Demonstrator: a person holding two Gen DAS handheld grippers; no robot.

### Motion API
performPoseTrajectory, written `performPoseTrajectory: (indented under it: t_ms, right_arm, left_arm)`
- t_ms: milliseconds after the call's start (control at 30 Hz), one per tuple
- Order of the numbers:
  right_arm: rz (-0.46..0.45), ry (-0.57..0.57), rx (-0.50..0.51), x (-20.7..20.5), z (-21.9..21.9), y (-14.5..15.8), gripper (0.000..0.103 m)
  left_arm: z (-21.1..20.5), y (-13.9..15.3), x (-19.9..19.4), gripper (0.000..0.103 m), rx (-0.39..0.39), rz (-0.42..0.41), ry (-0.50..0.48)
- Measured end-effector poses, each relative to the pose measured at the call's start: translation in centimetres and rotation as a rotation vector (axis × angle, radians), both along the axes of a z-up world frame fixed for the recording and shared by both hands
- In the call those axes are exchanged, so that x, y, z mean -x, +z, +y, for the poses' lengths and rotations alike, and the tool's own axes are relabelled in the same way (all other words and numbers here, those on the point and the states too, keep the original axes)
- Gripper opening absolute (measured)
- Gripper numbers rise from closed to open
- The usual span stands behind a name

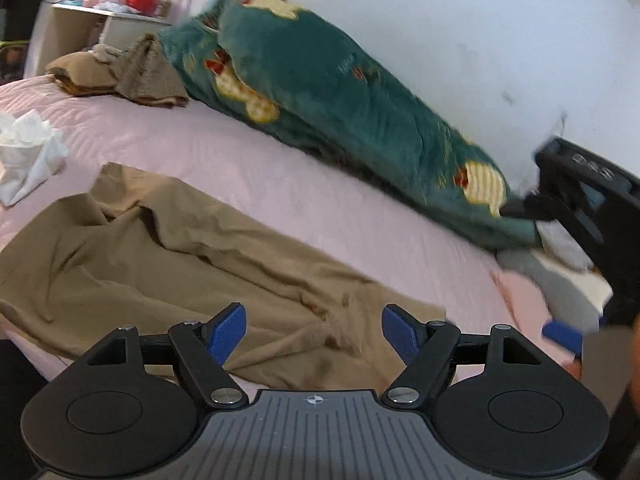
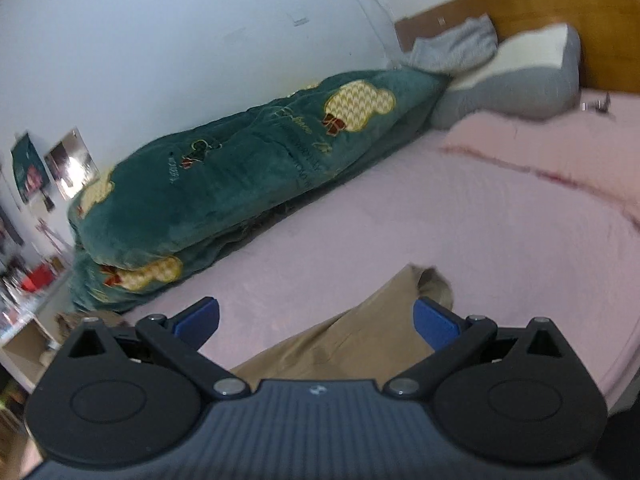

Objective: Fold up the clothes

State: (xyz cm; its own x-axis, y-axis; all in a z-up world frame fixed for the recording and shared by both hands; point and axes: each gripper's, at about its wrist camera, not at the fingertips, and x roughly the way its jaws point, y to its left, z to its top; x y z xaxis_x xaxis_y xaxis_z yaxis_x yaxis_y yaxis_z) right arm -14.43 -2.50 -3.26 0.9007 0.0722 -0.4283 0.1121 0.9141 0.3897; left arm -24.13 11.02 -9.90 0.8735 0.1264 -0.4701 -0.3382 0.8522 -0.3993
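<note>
A tan garment (image 1: pixel 168 252) lies crumpled and spread across the pink bedsheet (image 1: pixel 304 184). My left gripper (image 1: pixel 314 330) hovers just over its near edge, jaws wide apart, blue pads (image 1: pixel 228 328) bare with nothing pinched. In the left wrist view the other gripper (image 1: pixel 580 216) shows at the far right. In the right wrist view my right gripper (image 2: pixel 316 322) is open above one end of the tan garment (image 2: pixel 360 344), which runs between its blue pads (image 2: pixel 434 322) without being pinched.
A rolled teal blanket (image 1: pixel 320 92) lies along the white wall. Folded brown clothes (image 1: pixel 120 72) sit at the bed's far end, white cloth (image 1: pixel 28 152) at the left. Grey pillows (image 2: pixel 516 80) rest by the wooden headboard (image 2: pixel 540 4). A cluttered shelf (image 1: pixel 116 4) stands beyond.
</note>
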Motion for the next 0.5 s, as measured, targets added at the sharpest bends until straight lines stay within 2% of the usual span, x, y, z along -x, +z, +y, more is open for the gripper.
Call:
performPoseTrajectory:
  t_ms: [67,200,333,433,500]
  right_arm:
    - [-0.021,-0.037,0.053,-0.5,0.0,-0.1,0.103]
    - [-0.022,-0.086,0.089,-1.2,-0.1,-0.9,0.103]
    - [-0.013,-0.099,0.073,-1.4,-0.8,-2.0,0.103]
    - [-0.023,-0.091,0.026,-1.5,-2.4,-2.5,0.103]
    - [0.027,-0.046,-0.003,-2.7,-3.7,-3.1,0.103]
  left_arm:
    - [0.4,0.3,-0.9,0.076,-0.017,0.023,0.004]
    - [0.6,1.3,-2.2,0.077,-0.003,0.074,0.001]
    - [0.3,0.5,-2.7,0.076,0.067,0.130,-0.022]
    - [0.0,0.3,-2.6,0.077,0.003,0.128,-0.031]
    - [0.1,0.3,-2.5,0.077,-0.087,0.136,-0.027]
